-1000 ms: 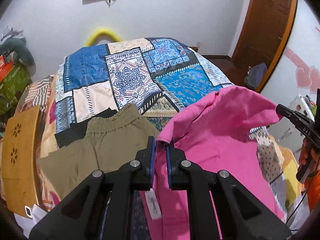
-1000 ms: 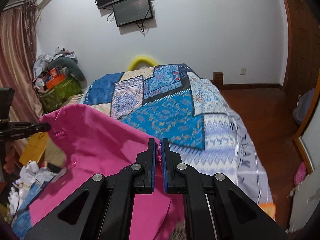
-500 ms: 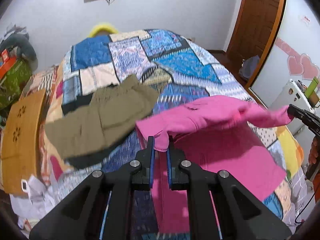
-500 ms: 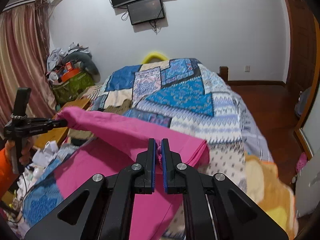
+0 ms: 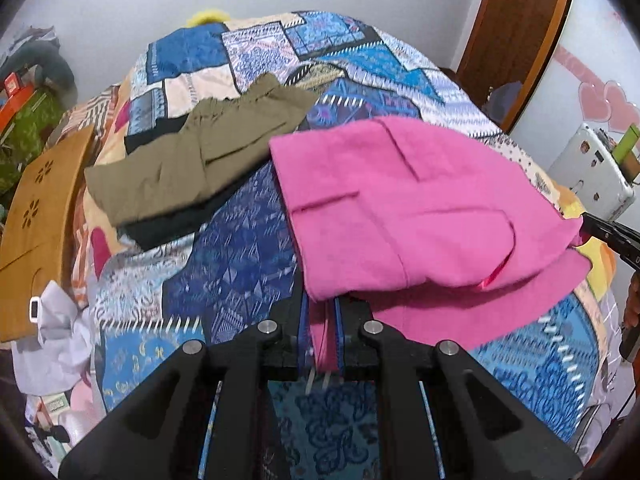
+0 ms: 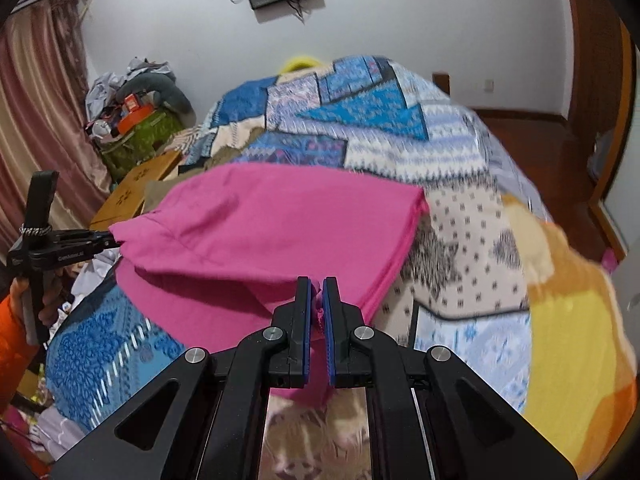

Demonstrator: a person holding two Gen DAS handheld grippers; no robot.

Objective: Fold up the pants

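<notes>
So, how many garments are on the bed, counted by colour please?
Pink: 1, the pink pants, gripped by the left gripper and the right gripper
Olive: 1, the olive pants
Black: 1, the black garment under the olive one
Total: 3

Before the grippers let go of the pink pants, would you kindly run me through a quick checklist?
1. Left gripper shut on pink pants: ok.
2. Right gripper shut on the other corner: ok.
3. Top layer lies over bottom layer: ok.
4. Edges lined up: not ok, the lower layer sticks out nearest the grippers.
5. Clear of the olive pants: ok, apart.
6. Pants flat on the bedspread: cannot tell.
</notes>
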